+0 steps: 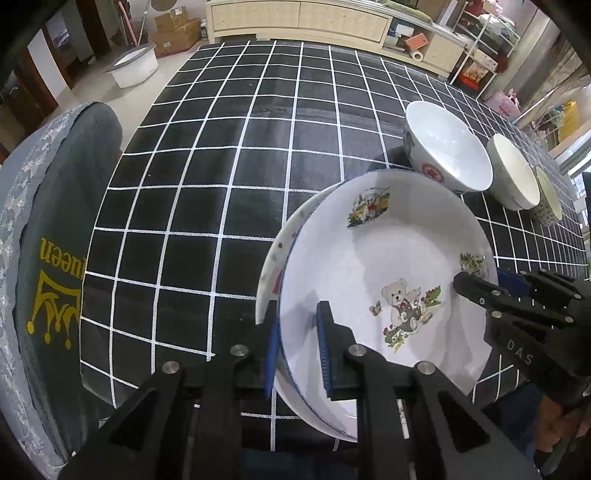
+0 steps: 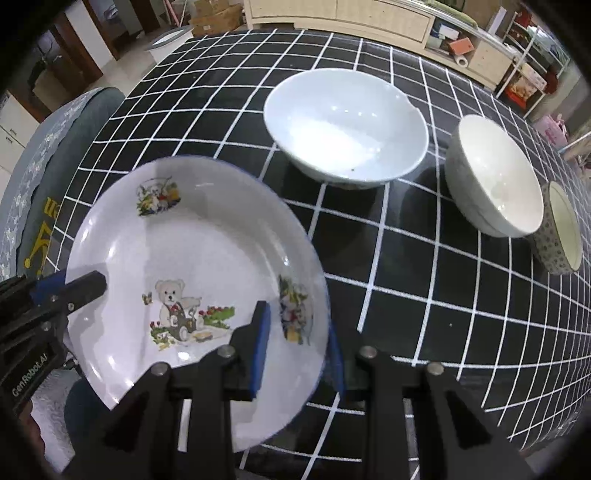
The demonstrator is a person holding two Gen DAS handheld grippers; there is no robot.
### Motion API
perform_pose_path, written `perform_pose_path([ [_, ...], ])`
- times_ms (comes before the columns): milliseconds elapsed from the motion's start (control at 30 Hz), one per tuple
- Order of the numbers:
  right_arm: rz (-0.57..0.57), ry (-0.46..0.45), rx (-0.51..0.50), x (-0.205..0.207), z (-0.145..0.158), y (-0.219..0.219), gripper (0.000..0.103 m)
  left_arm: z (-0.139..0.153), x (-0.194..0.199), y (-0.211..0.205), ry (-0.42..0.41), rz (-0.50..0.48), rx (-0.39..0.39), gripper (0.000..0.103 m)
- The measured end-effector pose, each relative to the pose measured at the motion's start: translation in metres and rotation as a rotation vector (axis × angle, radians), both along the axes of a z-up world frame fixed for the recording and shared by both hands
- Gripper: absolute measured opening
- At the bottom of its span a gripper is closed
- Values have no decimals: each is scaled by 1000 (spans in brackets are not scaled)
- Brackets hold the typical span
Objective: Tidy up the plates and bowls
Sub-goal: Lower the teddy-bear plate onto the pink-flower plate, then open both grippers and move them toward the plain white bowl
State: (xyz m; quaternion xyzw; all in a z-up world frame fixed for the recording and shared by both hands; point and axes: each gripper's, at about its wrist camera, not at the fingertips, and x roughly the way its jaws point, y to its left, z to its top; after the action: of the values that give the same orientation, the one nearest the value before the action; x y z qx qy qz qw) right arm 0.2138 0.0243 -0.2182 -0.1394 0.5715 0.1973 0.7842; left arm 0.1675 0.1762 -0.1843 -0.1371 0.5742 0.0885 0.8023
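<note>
Above the near desk point(image 2: 406, 258), we clamp the bear plate point(image 2: 192, 266) with left claw point(image 1: 299, 350) and right claw point(image 2: 299, 347) on opposite rims, steadying it over another plate point(image 1: 271, 266).

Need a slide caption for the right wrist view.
Both grippers clamp opposite rims of the teddy-bear plate over the checked tablecloth, beside three empty bowls.

Black tablecloth w/ white grid lines point(image 1: 221, 155) covered the table; a grey-green padded chair back w/ yellow crown print point(image 1: 55, 295) stood at its left edge. Beyond, a long cream low cabinet w/ woven-look door panels point(image 1: 295, 18) ran along the far side, brown cardboard boxes point(image 1: 173, 31) and a white oval plastic tub point(image 1: 135, 66) on pale tiled floor point(image 1: 122, 107). Cluttered white open shelving point(image 1: 480, 62) sat far right.
</note>
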Motion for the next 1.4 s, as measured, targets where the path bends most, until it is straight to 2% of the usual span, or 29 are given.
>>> perform_pose_path([
  [133,17,-28,-5,-6,0,2,34,1,-3,-5,-7,1,24,16],
  [200,30,-55,-27,-11,0,4,34,2,-5,-6,-6,1,37,20],
  [567,52,-80,-32,-20,2,5,35,6,-18,-6,-18,23,12,24],
  [1000,40,-34,14,-24,3,-3,36,15,-28,-3,-28,25,32,26],
  [1200,39,-59,50,-29,30,-14,36,32,-27,-11,-58,9,24,26],
  [1400,47,-118,93,-19,72,-27,36,65,-15,-27,-129,-22,-21,30],
])
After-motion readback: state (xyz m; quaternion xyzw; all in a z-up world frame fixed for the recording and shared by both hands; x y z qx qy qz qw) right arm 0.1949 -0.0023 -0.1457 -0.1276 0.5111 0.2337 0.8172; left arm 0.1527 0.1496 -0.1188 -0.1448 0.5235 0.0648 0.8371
